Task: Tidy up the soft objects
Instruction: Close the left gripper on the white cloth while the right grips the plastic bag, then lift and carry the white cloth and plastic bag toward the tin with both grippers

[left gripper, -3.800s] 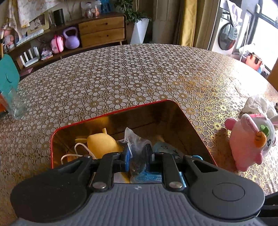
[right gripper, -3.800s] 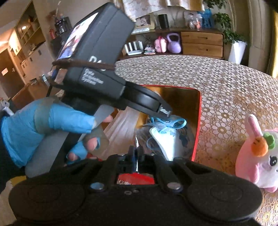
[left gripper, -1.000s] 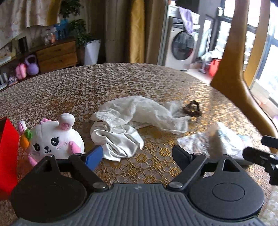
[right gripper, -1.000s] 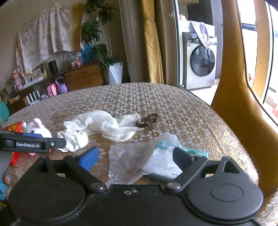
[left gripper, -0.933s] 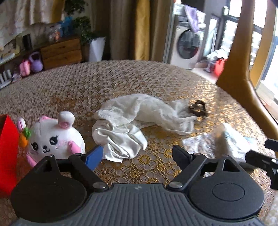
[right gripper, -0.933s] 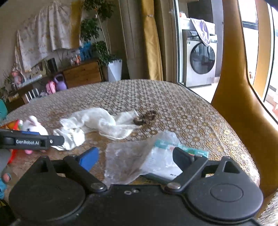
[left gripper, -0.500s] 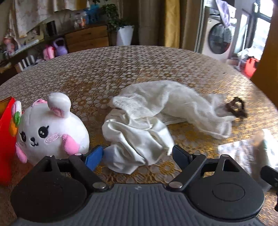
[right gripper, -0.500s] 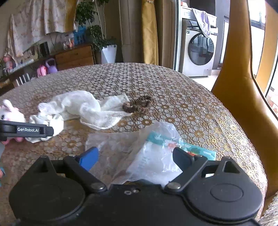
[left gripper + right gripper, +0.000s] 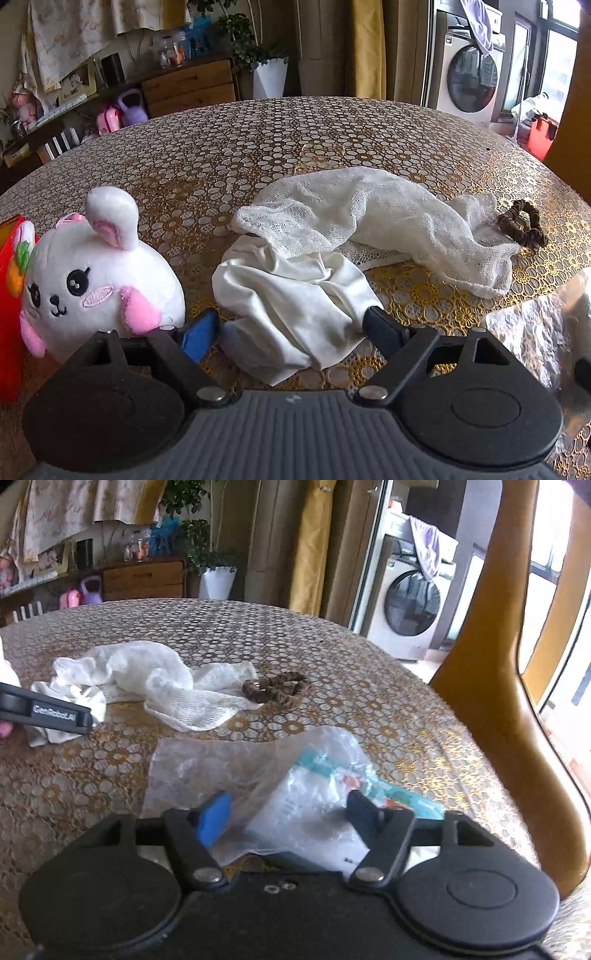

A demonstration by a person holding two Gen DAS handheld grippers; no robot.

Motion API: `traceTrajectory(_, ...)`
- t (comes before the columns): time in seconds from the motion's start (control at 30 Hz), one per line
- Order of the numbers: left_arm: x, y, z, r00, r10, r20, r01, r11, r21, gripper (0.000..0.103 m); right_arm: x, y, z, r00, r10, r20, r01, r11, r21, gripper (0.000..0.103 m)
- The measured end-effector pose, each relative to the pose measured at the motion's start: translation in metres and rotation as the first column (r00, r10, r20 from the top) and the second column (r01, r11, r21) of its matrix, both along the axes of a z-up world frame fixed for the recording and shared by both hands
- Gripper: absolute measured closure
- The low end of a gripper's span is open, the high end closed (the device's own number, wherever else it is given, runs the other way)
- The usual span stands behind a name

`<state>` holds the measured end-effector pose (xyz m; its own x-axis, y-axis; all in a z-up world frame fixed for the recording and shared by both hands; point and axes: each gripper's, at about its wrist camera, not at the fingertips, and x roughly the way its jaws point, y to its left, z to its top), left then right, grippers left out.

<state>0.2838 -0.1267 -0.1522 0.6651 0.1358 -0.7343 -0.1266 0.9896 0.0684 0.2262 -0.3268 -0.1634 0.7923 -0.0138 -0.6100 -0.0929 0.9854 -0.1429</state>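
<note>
In the left wrist view a smooth white cloth (image 9: 288, 295) lies crumpled on the table between the fingers of my left gripper (image 9: 291, 328). Its jaws are closing and the pads stand at the cloth's edges without squeezing it. A white gauze cloth (image 9: 388, 221) overlaps that cloth behind, with a brown scrunchie (image 9: 521, 225) at its right end. A white and pink plush rabbit (image 9: 92, 280) sits to the left. In the right wrist view my right gripper (image 9: 288, 816) is closing around a clear plastic bag (image 9: 258, 771) with a white and teal packet inside.
The edge of a red box (image 9: 9, 332) shows at the far left beside the rabbit. A curved wooden chair back (image 9: 498, 701) rises at the table's right edge. The gold patterned tablecloth (image 9: 295, 147) stretches behind the cloths.
Both grippers have sunk toward the table and come closer to the cloth and the bag. The right jaws have narrowed a good deal around the bag, the left only slightly.
</note>
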Motion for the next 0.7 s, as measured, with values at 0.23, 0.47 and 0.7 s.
traceTrajectory(0.23,-0.006,-0.005,0.006,0.999,-0.051,0.010,0.051,0.999,-0.001,0.064,-0.005,-0.004,0.004,1.000,0.017,0.024,-0.018,0.999,0.042,0.076)
traceTrajectory(0.47,-0.011,0.013,0.013,0.999,-0.041,0.003,0.041,0.997,-0.059,0.082,-0.010,-0.010,0.008,0.999,-0.005,0.040,0.000,0.992,0.123,0.100)
traceTrajectory(0.7,-0.032,0.022,0.031,0.996,-0.085,0.024,0.087,0.989,-0.122,0.086,-0.029,-0.017,0.026,0.997,-0.013,0.081,-0.005,0.976,0.219,0.101)
